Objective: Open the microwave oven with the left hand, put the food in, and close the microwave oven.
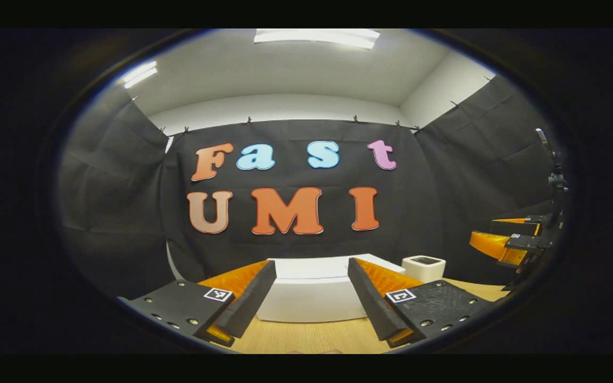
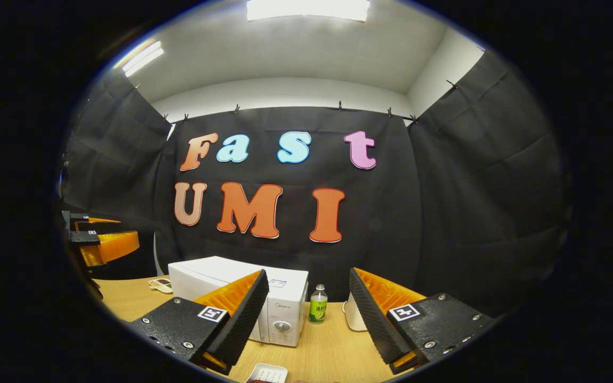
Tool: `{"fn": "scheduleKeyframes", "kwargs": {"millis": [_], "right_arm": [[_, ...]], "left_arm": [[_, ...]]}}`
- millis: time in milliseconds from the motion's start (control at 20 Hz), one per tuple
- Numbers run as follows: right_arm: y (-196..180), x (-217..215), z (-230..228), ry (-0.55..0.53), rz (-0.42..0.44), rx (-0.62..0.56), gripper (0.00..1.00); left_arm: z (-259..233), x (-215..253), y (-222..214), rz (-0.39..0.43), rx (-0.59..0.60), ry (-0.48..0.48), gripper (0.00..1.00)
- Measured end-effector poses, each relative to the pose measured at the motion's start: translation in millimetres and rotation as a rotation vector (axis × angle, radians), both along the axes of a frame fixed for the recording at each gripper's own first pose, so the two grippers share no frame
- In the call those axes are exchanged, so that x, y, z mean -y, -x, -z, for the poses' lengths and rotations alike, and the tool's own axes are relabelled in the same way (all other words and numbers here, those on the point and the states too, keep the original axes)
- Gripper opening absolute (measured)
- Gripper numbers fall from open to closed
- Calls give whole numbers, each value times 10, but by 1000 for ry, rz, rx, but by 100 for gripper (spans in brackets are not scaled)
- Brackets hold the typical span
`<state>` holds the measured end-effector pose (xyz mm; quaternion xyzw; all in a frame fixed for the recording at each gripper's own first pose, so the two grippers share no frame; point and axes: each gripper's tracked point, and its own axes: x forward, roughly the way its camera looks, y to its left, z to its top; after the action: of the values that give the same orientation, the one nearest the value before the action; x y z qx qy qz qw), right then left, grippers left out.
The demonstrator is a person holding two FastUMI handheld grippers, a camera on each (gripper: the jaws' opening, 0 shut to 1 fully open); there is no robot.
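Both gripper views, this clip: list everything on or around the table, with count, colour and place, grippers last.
microwave: one, white, door shut, on the table centre, against the cloth wall.
bottle: one, green with a white cap, upright just right of the microwave.
white box: one, white with a dark top, on the table right of the microwave.
tray: one, white, at the near table edge; contents too cropped to tell.
small flat item: one, pale, on the table left of the microwave; too small to identify.
table: one, light wood.
left gripper: open, above the table in front of the microwave.
right gripper: open, above the near table edge, pointing at the microwave and bottle.
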<state>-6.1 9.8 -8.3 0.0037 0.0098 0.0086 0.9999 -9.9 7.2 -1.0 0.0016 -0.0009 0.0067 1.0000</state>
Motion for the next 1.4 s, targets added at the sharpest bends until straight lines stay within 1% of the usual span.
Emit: {"fn": "scheduleKeyframes", "kwargs": {"millis": [50,100,150,200,250,300,350,400,450,500,700,800,900,950,1000,1050,1200,1350,1400], "right_arm": [[7,-19,-14,-3,-3,1,95],[7,-35,-31,-8,-6,3,95],[10,-48,-36,-11,-8,5,95],[10,-50,-44,-12,-7,7,95],[12,-53,-44,-12,-8,9,95],[14,-58,-40,-11,-8,10,95],[20,-67,-38,-9,-9,9,95],[28,-67,-22,-8,-9,9,95],[30,-67,-12,-6,-8,7,95],[37,-68,5,-4,-8,5,95],[60,-17,118,-14,-1,-9,95],[80,35,208,-26,4,-20,95],[88,94,295,-46,10,-37,95],[92,131,345,-50,18,-45,95],[93,173,380,-50,29,-50,95],[98,205,417,-47,38,-54,95],[148,237,534,-39,47,-64,95],[194,279,666,-38,55,-77,95],[205,302,704,-39,58,-82,95]], "left_arm": [[-6,-15,15,-1,1,0,92],[-6,-40,28,-5,4,0,88],[-13,-57,35,-8,6,1,88],[-18,-66,49,-9,10,5,92],[-25,-63,58,-2,13,11,88],[-18,-22,54,12,12,20,92],[-12,17,57,26,10,32,88],[-3,24,62,32,11,43,88],[-7,8,68,25,17,52,92],[23,-24,74,20,19,59,88],[146,108,20,35,12,82,88],[170,49,-2,-10,33,101,88],[272,184,-45,-2,32,109,88],[355,261,-69,13,20,110,92],[432,320,-84,23,10,106,92],[483,381,-94,33,5,102,88],[704,615,-184,65,-8,99,88],[989,828,-287,91,-53,81,88],[1087,897,-329,98,-68,74,92]]}}
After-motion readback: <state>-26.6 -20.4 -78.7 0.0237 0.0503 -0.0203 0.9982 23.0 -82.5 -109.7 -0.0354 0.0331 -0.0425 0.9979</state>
